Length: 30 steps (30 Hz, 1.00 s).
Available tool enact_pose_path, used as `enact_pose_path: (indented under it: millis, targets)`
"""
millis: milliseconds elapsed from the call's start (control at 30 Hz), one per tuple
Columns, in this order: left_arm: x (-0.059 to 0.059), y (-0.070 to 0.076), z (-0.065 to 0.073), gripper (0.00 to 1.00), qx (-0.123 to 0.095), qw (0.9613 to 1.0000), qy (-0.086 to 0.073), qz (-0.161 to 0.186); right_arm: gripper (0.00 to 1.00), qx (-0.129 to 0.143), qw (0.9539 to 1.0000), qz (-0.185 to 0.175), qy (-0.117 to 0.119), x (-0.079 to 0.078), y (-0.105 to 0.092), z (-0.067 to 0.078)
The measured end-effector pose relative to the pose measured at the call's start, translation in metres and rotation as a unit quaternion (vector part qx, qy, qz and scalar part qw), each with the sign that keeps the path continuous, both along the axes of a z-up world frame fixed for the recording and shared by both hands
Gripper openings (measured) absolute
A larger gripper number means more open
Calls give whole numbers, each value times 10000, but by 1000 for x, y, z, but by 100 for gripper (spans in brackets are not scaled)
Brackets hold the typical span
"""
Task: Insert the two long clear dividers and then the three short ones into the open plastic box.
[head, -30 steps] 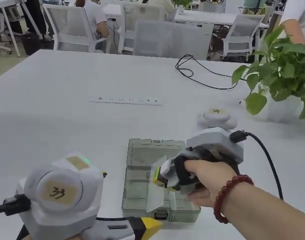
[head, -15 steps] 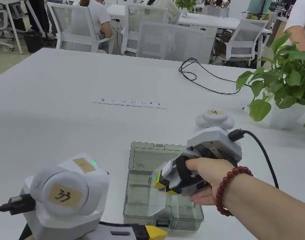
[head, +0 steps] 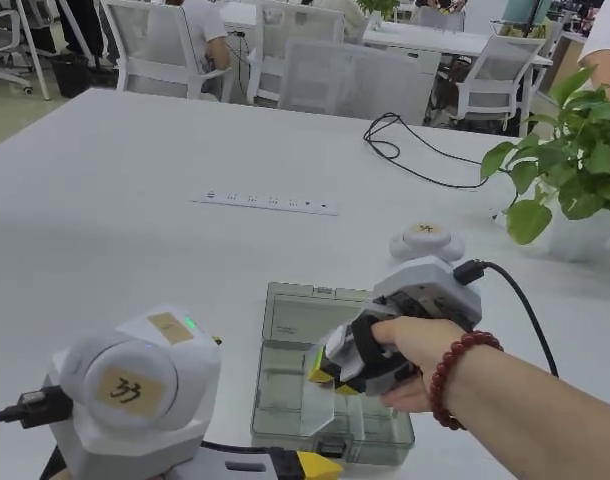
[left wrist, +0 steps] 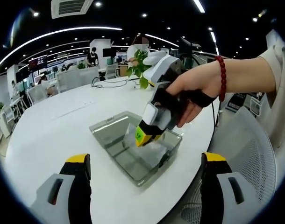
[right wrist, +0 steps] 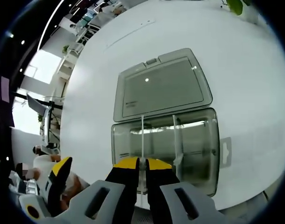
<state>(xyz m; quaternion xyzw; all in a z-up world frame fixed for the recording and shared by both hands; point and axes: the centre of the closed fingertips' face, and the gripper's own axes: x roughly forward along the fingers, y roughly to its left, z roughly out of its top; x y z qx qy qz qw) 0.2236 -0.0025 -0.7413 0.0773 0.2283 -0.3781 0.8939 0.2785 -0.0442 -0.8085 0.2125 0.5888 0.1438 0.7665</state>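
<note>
**Right gripper view: divider runs straight from the tongs toward the box's hinge side**

The clear divider [right wrist: 142, 140] stands on edge over the open plastic box [right wrist: 198, 149]. The right tongs [right wrist: 138, 163] are clenched on its near end. Its long axis points directly away from those tongs, from the box's front wall toward the hinge side, where the lid [right wrist: 161, 84] lies flat on the table [right wrist: 254, 93]. I cannot tell whether its lower edge has reached the box floor. A second divider [right wrist: 176, 140] stands inside the box, parallel to the held one and apart from it. The coming move looks like a straight press down, keeping that parallel line. The left tongs [left wrist: 145, 161] are released and empty, facing the box from off its edge, so the right hand is nearer.
</note>
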Motion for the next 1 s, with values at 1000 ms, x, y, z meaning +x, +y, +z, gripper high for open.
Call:
enact_pose_path:
  millis: [1000]
  targets:
    - [7, 7, -4, 97, 22, 9999, 91, 113, 7, 17, 10000, -36, 62, 0, 1, -4]
